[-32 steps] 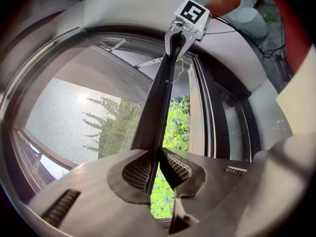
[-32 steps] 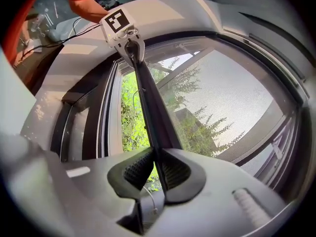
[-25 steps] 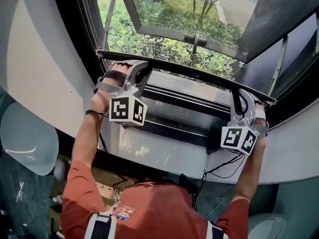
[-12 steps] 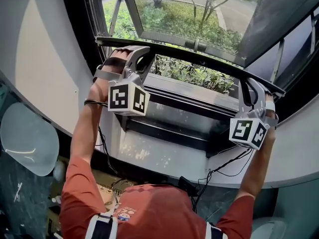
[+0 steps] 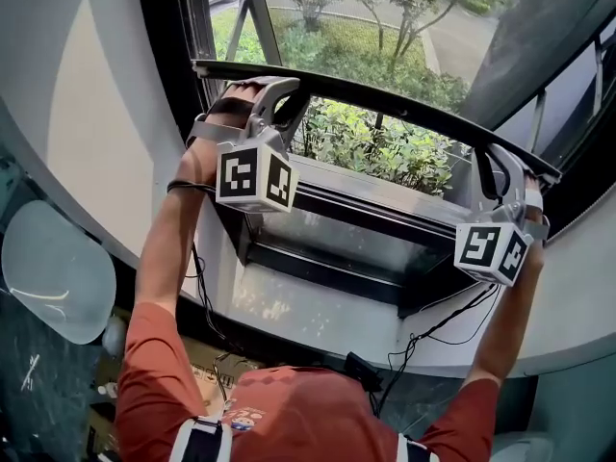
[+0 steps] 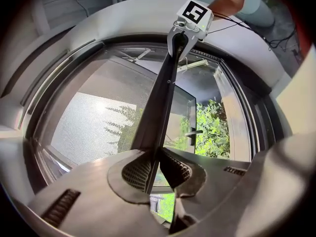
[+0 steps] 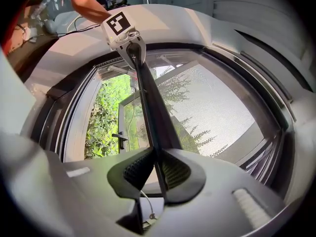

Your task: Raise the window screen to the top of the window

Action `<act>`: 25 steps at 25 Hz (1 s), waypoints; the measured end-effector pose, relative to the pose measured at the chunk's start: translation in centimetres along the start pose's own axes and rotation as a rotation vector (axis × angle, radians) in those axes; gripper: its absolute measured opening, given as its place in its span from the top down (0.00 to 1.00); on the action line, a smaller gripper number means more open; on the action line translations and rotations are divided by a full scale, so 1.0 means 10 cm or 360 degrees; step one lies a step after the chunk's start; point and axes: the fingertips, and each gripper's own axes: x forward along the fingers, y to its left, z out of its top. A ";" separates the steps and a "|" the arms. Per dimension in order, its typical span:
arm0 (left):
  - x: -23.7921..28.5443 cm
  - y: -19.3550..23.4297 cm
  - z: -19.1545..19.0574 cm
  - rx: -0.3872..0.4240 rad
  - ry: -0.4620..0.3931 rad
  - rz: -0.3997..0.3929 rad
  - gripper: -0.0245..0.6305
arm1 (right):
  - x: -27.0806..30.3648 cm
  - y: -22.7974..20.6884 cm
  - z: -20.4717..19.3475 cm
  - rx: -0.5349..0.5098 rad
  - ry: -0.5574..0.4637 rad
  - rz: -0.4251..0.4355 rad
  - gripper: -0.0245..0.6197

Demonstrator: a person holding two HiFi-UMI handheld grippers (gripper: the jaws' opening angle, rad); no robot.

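The window screen's dark bottom bar (image 5: pixel 385 104) runs across the window opening, with the grey mesh (image 6: pixel 94 122) above it. My left gripper (image 5: pixel 274 89) is shut on the bar's left end; its ribbed pads (image 6: pixel 136 171) clamp the thin bar (image 6: pixel 163 93) from both sides. My right gripper (image 5: pixel 505 162) is shut on the bar's right end, and its pads (image 7: pixel 173 172) also press on the bar (image 7: pixel 150 107). Each gripper view shows the other gripper at the bar's far end: the right gripper (image 6: pixel 180 38) and the left gripper (image 7: pixel 133 46). Both point level at the window.
Beneath the bar lies the dark window sill (image 5: pixel 366 219) with green shrubs (image 5: pixel 385 147) outside. An outer casement stands open, its handle (image 6: pixel 192 132) in view. Pale curved walls (image 5: pixel 77 104) flank the frame. Cables (image 5: pixel 433 325) hang from the grippers. A pale rounded object (image 5: pixel 53 272) sits lower left.
Both grippers have risen together with the screen bar held in them. More of the opening and the shrubs shows under the bar than before.
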 end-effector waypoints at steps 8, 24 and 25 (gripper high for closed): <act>0.03 0.23 0.05 0.0046 -0.0010 0.0133 0.87 | 0.03 -0.19 0.05 -0.0004 -0.0030 -0.0096 0.86; 0.05 0.48 0.14 0.0278 0.0109 0.0351 0.87 | 0.06 -0.46 0.13 -0.0066 -0.0014 -0.0262 0.85; 0.06 0.52 0.15 0.0282 0.0101 0.0382 0.88 | 0.06 -0.49 0.14 -0.0077 -0.0013 -0.0294 0.85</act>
